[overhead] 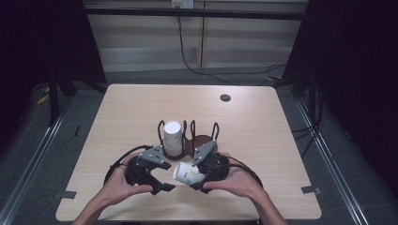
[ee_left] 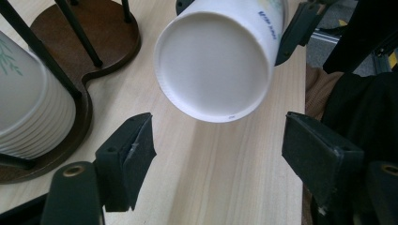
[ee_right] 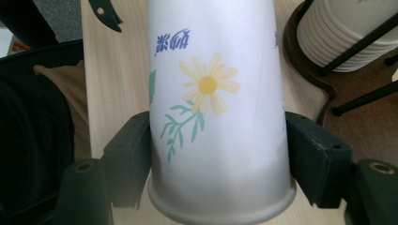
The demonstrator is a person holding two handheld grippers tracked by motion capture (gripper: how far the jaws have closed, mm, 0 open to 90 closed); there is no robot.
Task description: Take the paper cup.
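Paper cup (ee_right: pixel 216 112): light, thin-walled, crushable; best gripped gently across the wall near the rim. Held off the table (overhead: pixel 263 122) near its front edge, lying sideways, clamped between jaws of right gripper (overhead: pixel 199 180). Left gripper (ee_left: pixel 216 154) wide open, empty, aimed at cup base, not touching. Stack of cups (overhead: pixel 172 138) in rack (overhead: pixel 197 140) just behind.

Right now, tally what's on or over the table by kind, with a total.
Grippers: 2, the left gripper open, the right gripper clamped on the loose cup
Loose paper cup: 1
Cup stack in the rack: 1 (cups inside can't be counted)
Wire cup rack: 1
Total: 5
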